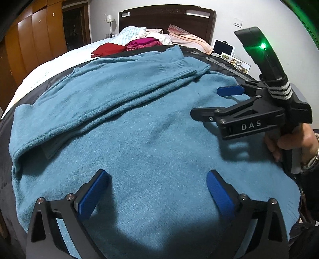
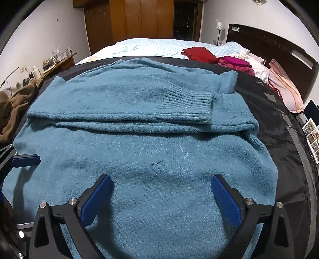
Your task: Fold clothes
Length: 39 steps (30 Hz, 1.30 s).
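A teal knit sweater (image 1: 139,123) lies flat on a black sheet (image 1: 225,63) on the bed, both sleeves folded across its body. The ribbed cuff (image 2: 189,105) of the upper sleeve rests near the right side. My left gripper (image 1: 157,175) hovers open just above the sweater's near part, nothing between its blue pads. My right gripper (image 1: 205,102), held by a hand (image 1: 287,139), stands open over the sweater's right edge. In the right wrist view the right gripper (image 2: 160,179) is open over the sweater (image 2: 151,143), with a left gripper finger (image 2: 26,160) at the far left.
Folded red (image 1: 108,49) and magenta (image 1: 143,43) garments and pillows (image 1: 189,39) lie by the dark headboard (image 1: 167,18). A brown garment (image 2: 14,105) is heaped off the left side. Photos (image 2: 312,137) and a screen stand at the right, a wooden wardrobe (image 2: 139,22) beyond the bed.
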Each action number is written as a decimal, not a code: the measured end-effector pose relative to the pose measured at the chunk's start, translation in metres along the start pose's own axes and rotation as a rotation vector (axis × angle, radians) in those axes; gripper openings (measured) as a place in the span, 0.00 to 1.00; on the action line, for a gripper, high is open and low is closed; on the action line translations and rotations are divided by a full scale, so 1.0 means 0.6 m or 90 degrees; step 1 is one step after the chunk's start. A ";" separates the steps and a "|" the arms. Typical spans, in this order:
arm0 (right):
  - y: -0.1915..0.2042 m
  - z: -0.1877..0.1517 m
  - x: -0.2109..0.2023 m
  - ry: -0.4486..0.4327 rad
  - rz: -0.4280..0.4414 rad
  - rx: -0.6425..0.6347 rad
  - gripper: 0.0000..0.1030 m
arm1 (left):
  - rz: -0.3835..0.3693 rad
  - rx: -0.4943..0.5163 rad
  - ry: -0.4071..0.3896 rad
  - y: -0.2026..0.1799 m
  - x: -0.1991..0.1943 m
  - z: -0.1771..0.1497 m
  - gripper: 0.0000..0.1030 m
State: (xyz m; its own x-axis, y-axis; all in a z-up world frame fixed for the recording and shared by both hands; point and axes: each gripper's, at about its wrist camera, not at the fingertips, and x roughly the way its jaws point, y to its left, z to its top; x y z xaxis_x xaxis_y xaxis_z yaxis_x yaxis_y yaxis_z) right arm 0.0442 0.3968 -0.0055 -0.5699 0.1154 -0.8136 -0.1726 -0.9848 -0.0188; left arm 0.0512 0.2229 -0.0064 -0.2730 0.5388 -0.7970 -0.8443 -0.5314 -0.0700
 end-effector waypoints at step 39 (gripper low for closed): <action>-0.107 -0.077 -0.146 -0.093 0.043 0.045 0.99 | -0.032 0.044 0.006 -0.094 -0.152 -0.154 0.98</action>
State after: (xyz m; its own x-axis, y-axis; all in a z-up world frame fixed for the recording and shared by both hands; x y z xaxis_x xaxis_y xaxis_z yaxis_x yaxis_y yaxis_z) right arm 0.1423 0.4440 0.0400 -0.6922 0.0721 -0.7181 -0.1828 -0.9801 0.0778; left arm 0.1665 0.1430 0.0149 -0.2248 0.5578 -0.7989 -0.8867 -0.4570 -0.0695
